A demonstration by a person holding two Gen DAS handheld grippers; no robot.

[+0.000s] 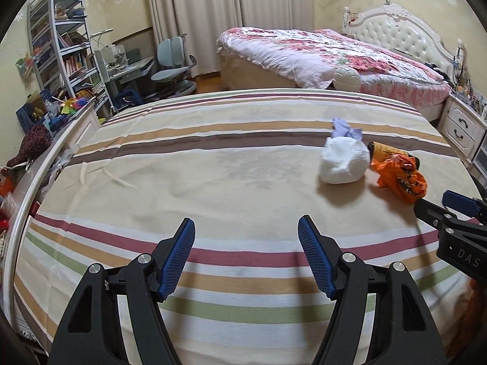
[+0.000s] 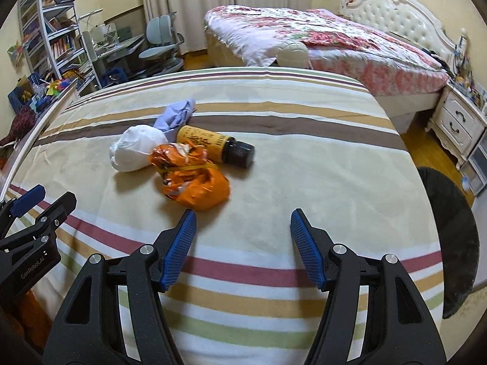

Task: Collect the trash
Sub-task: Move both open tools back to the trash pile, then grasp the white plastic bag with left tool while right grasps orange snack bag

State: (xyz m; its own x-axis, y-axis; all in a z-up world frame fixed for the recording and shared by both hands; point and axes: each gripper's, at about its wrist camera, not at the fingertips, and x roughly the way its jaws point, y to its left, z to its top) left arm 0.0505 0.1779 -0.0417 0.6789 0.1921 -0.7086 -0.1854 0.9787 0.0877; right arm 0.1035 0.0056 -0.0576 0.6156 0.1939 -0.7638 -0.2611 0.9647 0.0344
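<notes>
Approaching the orange wrapper (image 2: 191,182) on the striped bed (image 2: 304,167), the right hand-held gripper (image 2: 242,228), half open and empty, should be shifted left; the left hand-held gripper (image 1: 246,234) is likewise empty.

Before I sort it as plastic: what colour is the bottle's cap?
Black cap on a yellow bottle; clearest in the right wrist view.

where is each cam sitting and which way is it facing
Left wrist view: on the left tool, angled down across the striped bed; trash lies ahead-right, right tool at its right edge.
Right wrist view: on the right tool, facing likewise; orange wrapper just ahead-left, left tool at its left edge.
Shared: white wad, yellow bottle, floral bed.
</notes>
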